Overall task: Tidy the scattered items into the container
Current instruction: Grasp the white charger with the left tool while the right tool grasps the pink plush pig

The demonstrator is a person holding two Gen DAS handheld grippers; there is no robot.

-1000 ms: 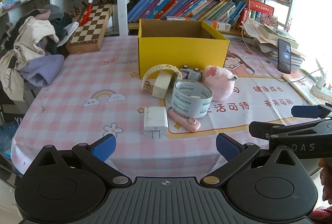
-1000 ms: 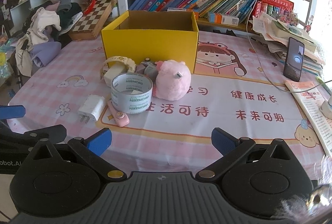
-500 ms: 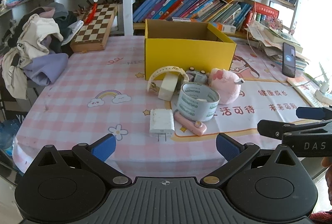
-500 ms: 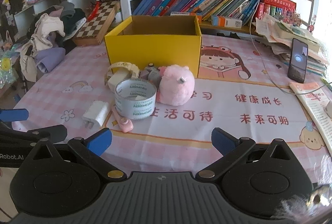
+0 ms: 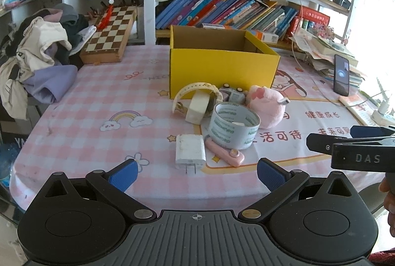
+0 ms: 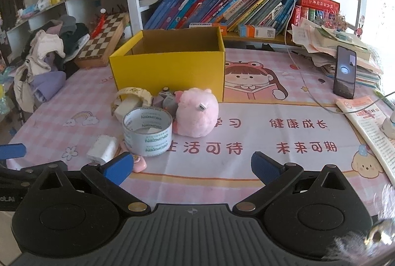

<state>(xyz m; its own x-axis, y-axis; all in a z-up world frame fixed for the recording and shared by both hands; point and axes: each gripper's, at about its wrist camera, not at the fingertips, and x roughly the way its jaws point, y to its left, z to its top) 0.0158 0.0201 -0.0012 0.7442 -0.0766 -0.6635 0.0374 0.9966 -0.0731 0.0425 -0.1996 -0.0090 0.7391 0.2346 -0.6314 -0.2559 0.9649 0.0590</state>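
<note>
Both the left gripper (image 5: 196,173) and right gripper (image 6: 190,167) hover with fingers spread, empty; the tape roll (image 5: 233,125) sits at twelve o'clock, before the yellow box (image 5: 222,68).

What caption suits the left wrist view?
Open left gripper faces white charger plug, tape roll, pink plush toy before yellow cardboard box.

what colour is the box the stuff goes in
Yellow box, plain brown inside; right wrist view shows it best.

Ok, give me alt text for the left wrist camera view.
The open left gripper hovers at the near edge of a pink checked table, facing a white charger plug, a tape roll, a pink plush toy and an open yellow cardboard box behind them. The right gripper enters from the right.
</note>
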